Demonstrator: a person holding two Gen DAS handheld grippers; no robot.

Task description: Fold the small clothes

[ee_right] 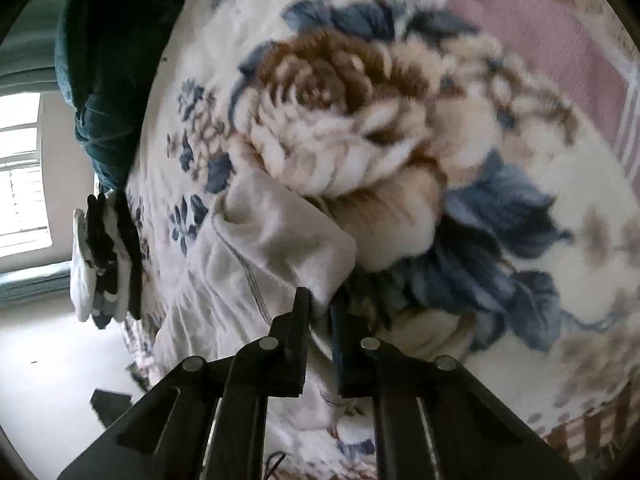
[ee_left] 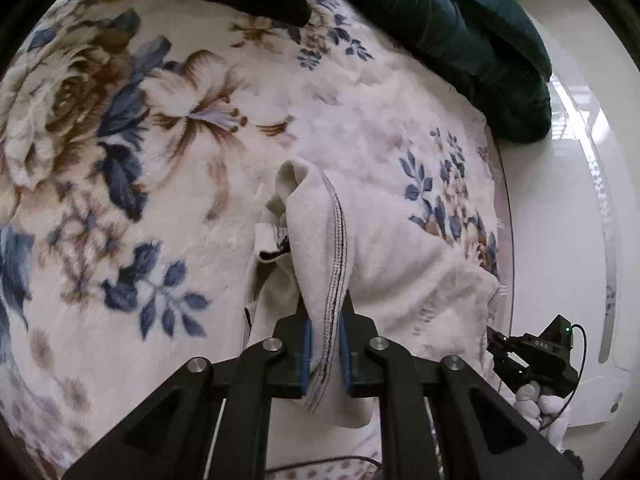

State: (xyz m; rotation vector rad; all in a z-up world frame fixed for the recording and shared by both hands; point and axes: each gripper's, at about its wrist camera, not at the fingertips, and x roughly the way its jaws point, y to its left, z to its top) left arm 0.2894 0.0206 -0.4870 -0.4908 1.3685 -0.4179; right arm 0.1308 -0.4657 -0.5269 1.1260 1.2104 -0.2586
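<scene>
Garment: small cream fleece garment [ee_left: 384, 248], inside-out seam showing, lies rumpled on the floral plush blanket [ee_left: 120, 128].
Handling: likely light, limp and soft; take it at hems and seams, not the loose middle.
Left gripper [ee_left: 325, 320]: clenched on the stitched seam fold.
Right gripper [ee_right: 320, 308]: pinching a garment edge.
Surroundings: dark green cushion [ee_left: 460, 40] well apart at the blanket's far edge.
</scene>
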